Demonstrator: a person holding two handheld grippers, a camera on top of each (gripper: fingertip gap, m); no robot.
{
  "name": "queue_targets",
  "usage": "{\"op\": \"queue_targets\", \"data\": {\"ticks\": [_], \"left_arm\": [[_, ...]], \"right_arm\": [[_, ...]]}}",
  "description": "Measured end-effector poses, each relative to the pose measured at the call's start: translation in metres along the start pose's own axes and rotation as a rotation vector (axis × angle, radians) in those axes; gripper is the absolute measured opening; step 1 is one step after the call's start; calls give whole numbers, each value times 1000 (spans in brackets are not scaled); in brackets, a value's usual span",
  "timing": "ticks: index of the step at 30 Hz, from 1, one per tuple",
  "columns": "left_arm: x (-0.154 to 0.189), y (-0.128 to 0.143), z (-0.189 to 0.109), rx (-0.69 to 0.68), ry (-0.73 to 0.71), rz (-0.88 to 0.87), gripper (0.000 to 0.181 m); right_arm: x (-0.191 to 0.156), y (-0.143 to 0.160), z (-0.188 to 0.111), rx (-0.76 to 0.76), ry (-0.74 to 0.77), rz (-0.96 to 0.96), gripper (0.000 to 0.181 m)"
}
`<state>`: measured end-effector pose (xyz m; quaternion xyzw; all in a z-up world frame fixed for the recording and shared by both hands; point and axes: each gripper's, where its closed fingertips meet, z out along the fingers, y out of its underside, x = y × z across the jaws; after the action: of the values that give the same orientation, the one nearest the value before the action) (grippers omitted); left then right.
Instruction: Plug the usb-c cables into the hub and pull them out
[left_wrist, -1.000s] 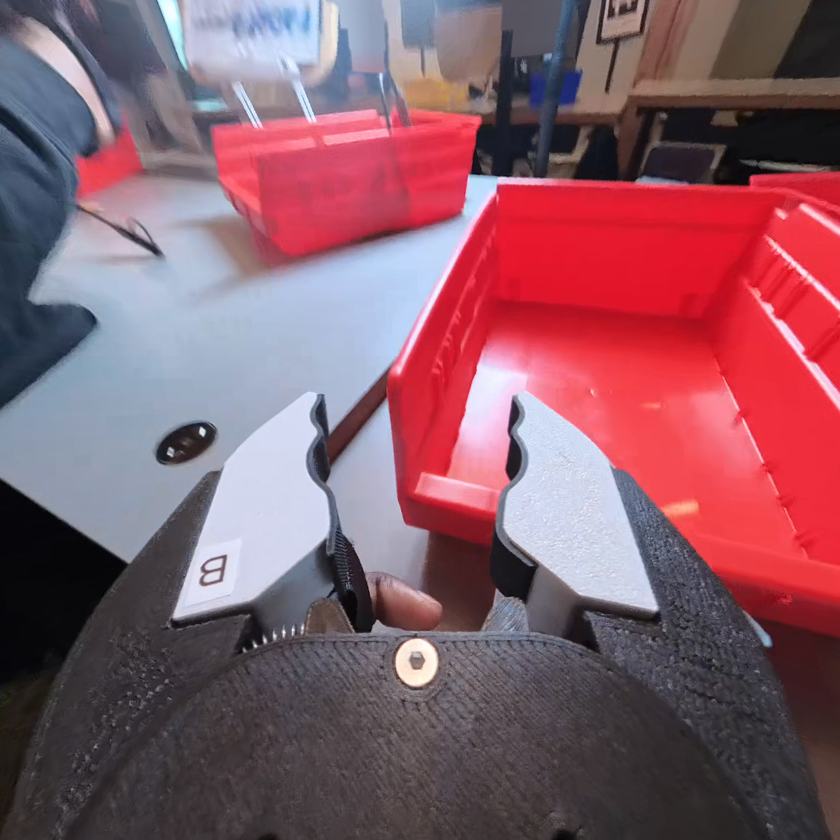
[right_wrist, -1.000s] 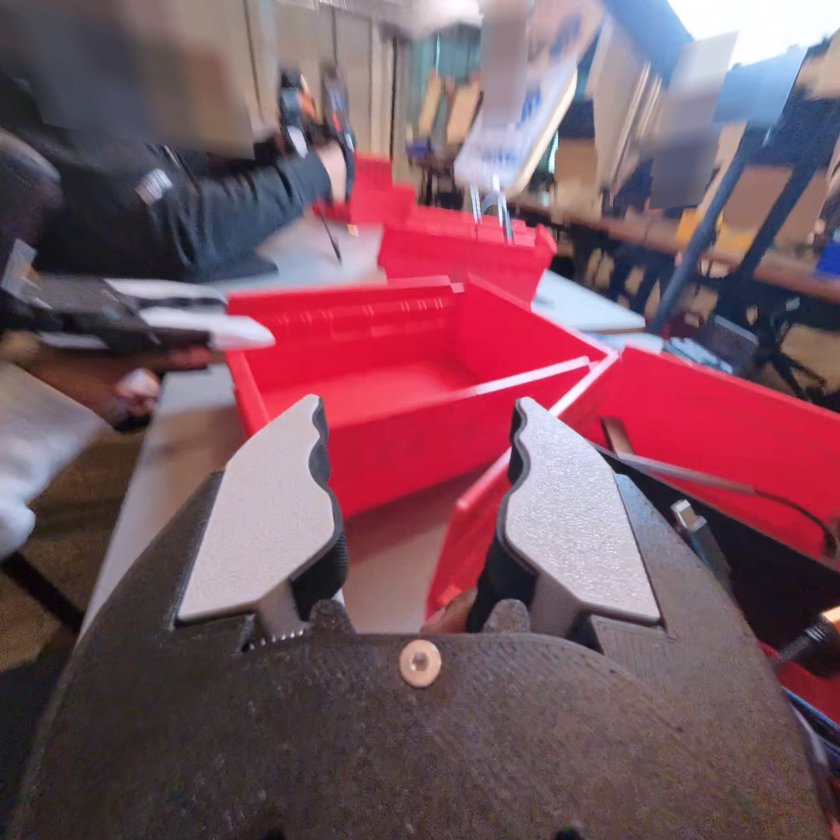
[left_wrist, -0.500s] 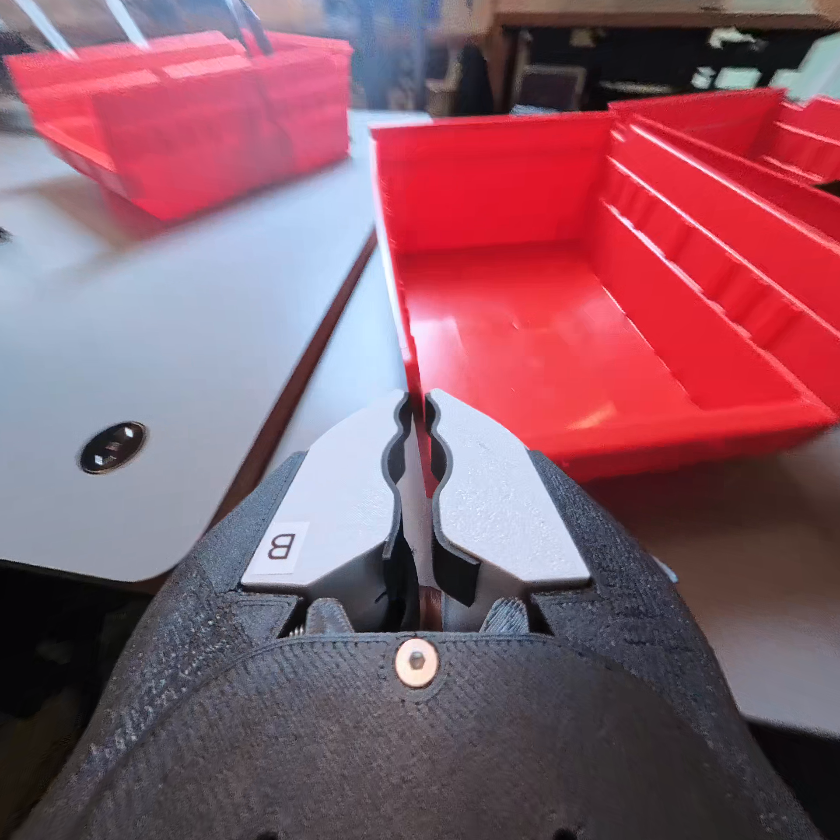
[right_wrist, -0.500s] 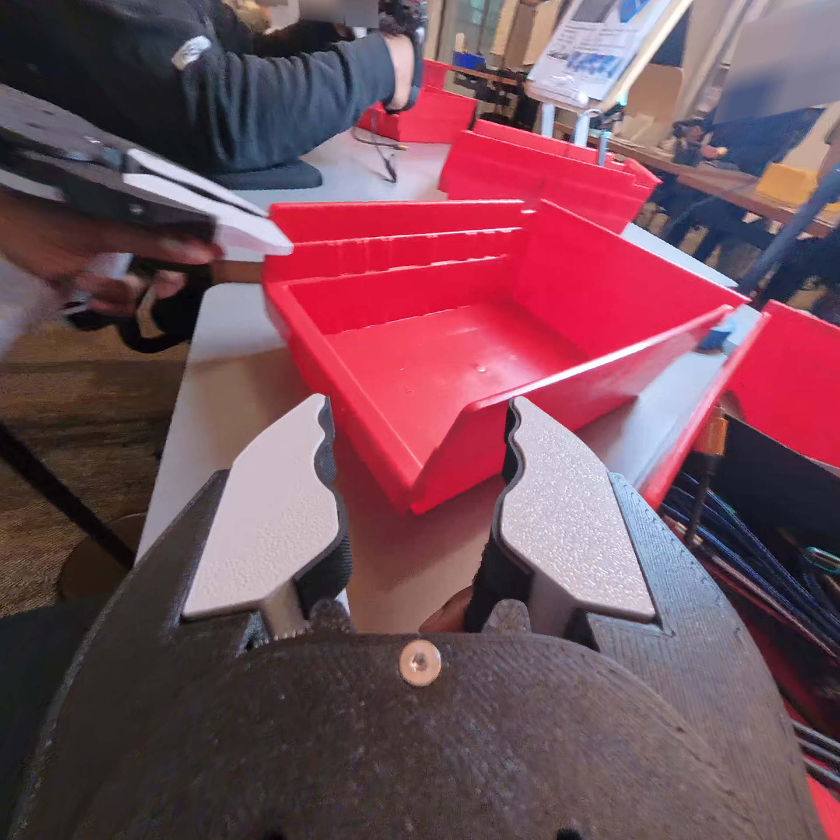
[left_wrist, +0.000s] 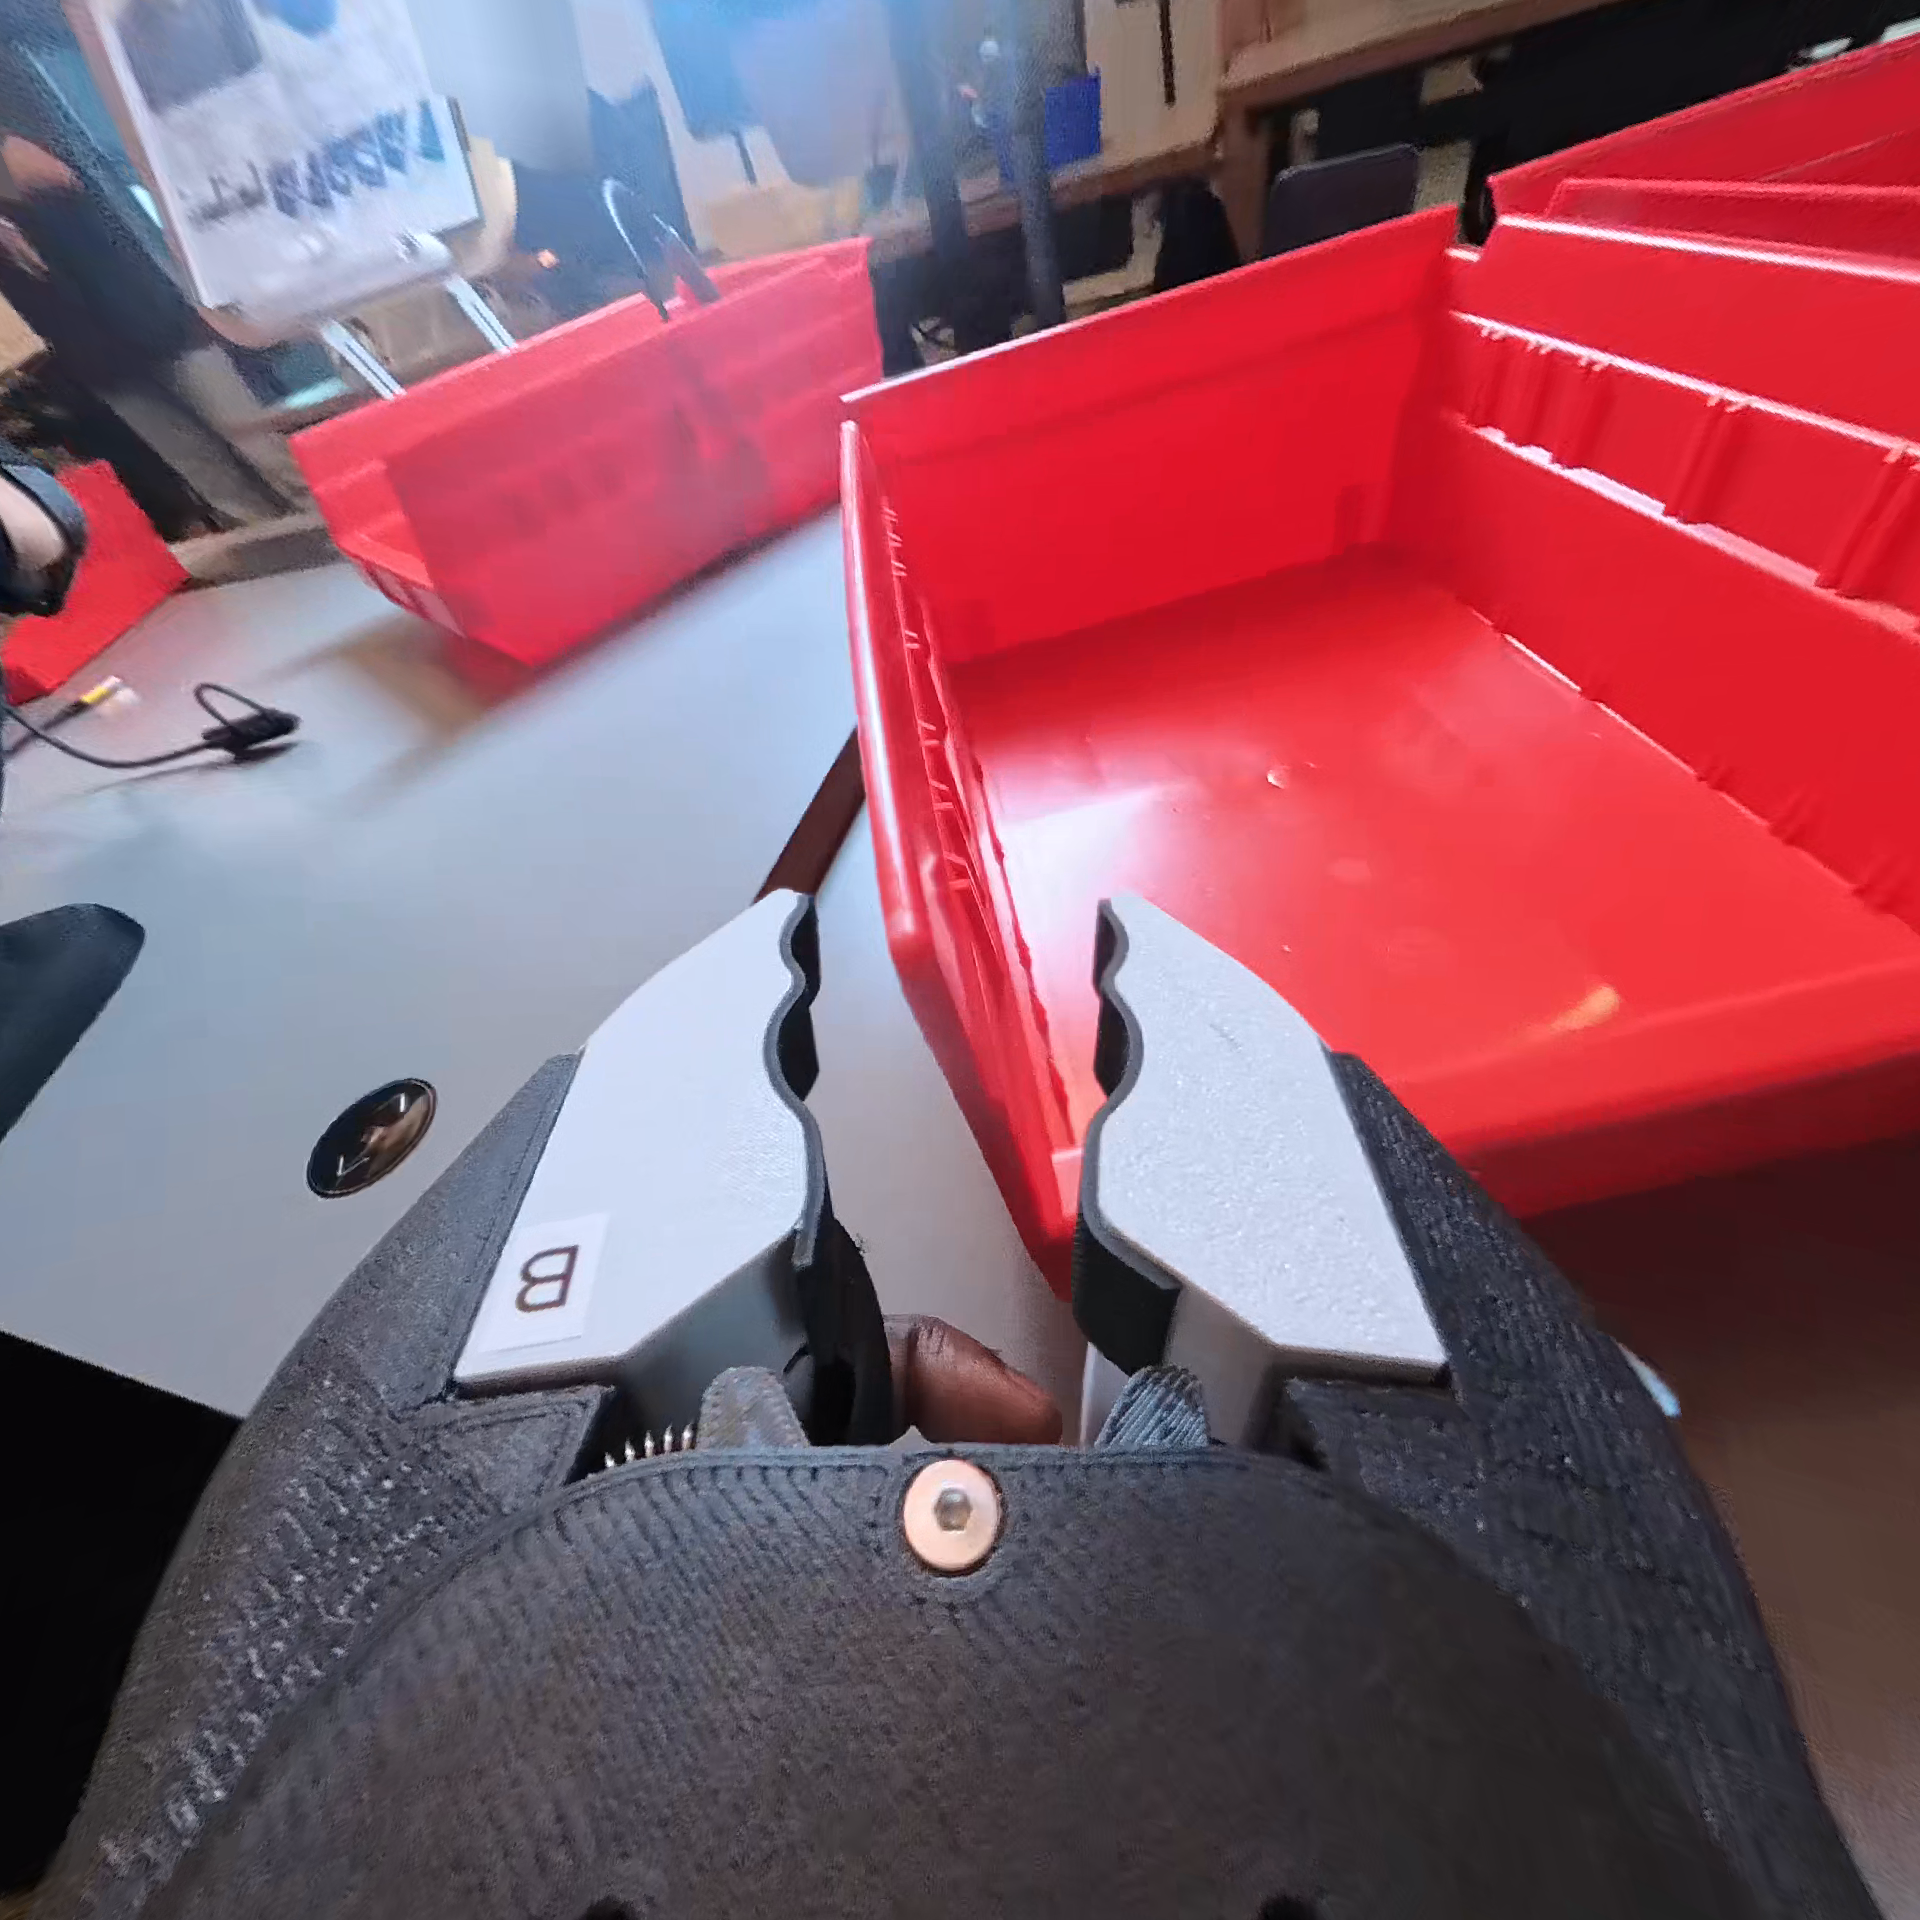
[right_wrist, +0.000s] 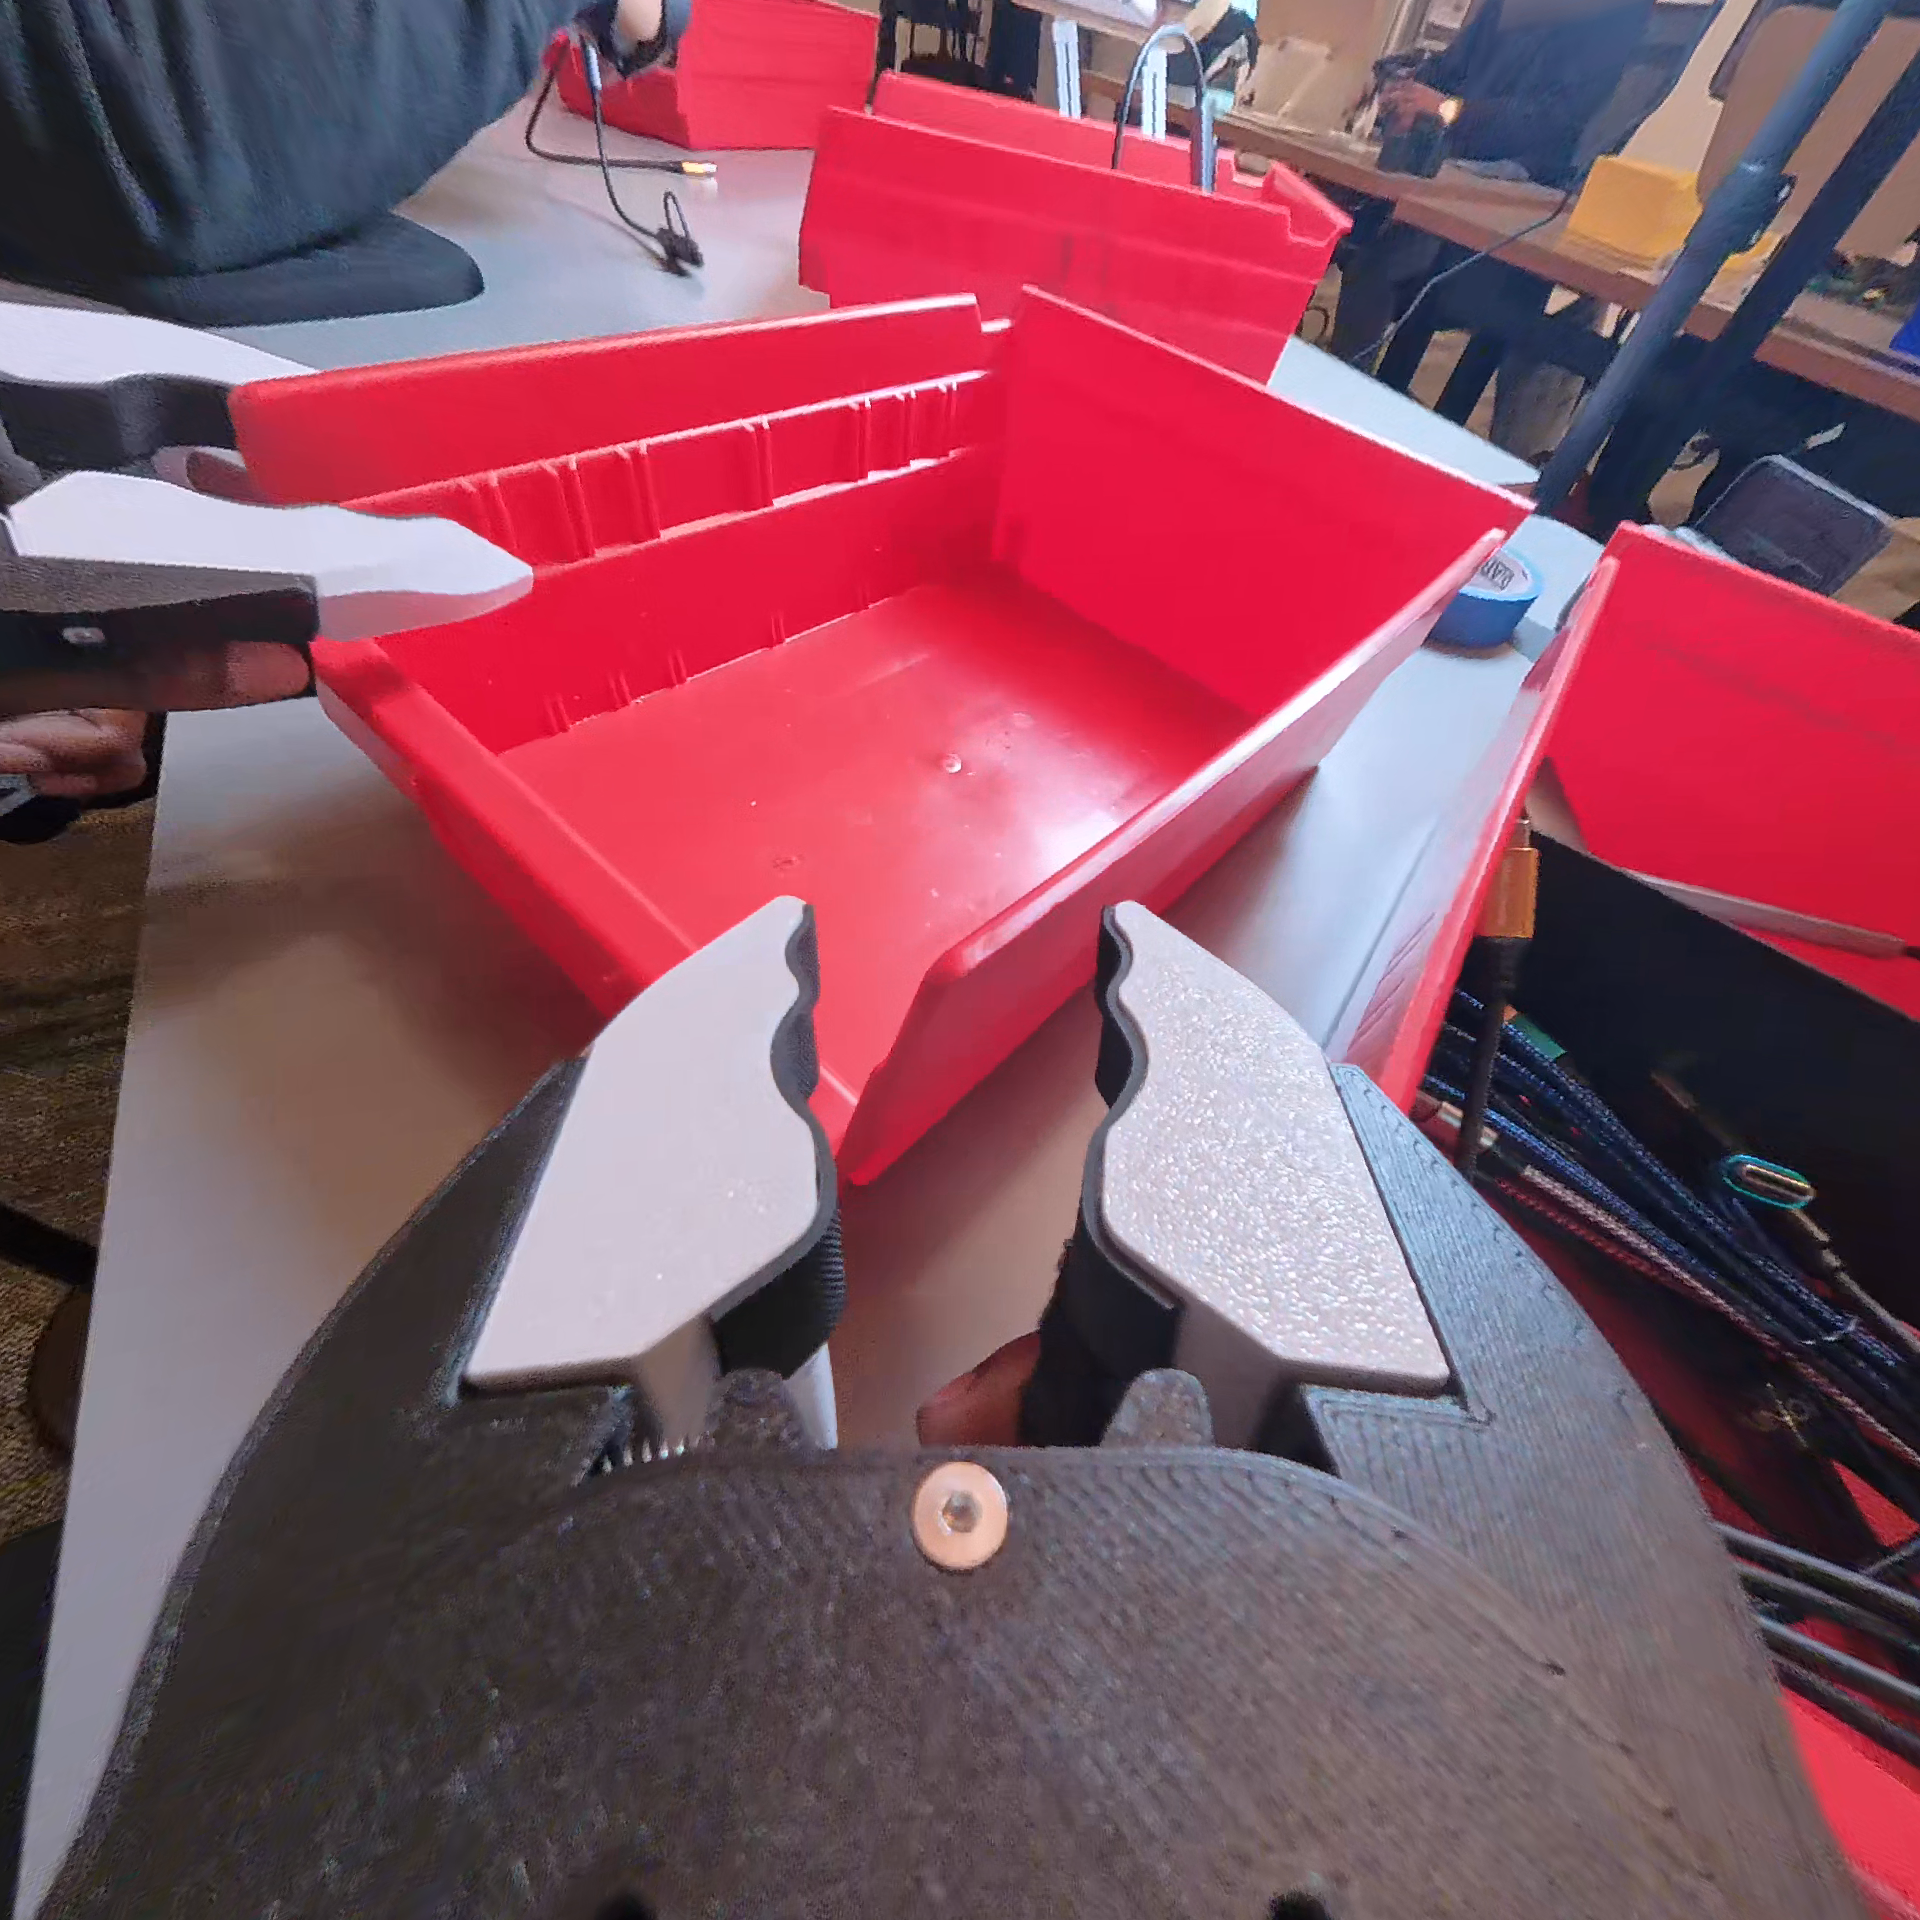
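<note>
Grey table, red bins on top. Empty red bin dead ahead in both wrist views. Second red bin at right, braided dark-blue usb-c cables heaped inside. Hub not identifiable. Left gripper jaws wide apart, nothing held, straddling near-left wall of empty bin; touching or not, cannot tell. Lettered white sticker on left finger. Right gripper equally wide, empty, level above near corner of empty bin. Blue tape roll between bins.

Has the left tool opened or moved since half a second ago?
Yes. The left tool was shut then; now it is open, straddling the near left wall of the empty red bin.
</note>
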<state>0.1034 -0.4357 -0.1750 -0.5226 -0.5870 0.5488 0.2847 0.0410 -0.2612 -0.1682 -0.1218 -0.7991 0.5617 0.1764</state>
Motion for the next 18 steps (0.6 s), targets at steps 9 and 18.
{"op": "queue_targets", "data": {"ticks": [9,18], "left_arm": [[-2,-11,-4,61,-38,-111,5],[9,-126,-75,368,-199,-20,6]], "right_arm": [[6,15,17,-169,32,-92,32],[40,-71,-42,77,163,-224,25]]}}
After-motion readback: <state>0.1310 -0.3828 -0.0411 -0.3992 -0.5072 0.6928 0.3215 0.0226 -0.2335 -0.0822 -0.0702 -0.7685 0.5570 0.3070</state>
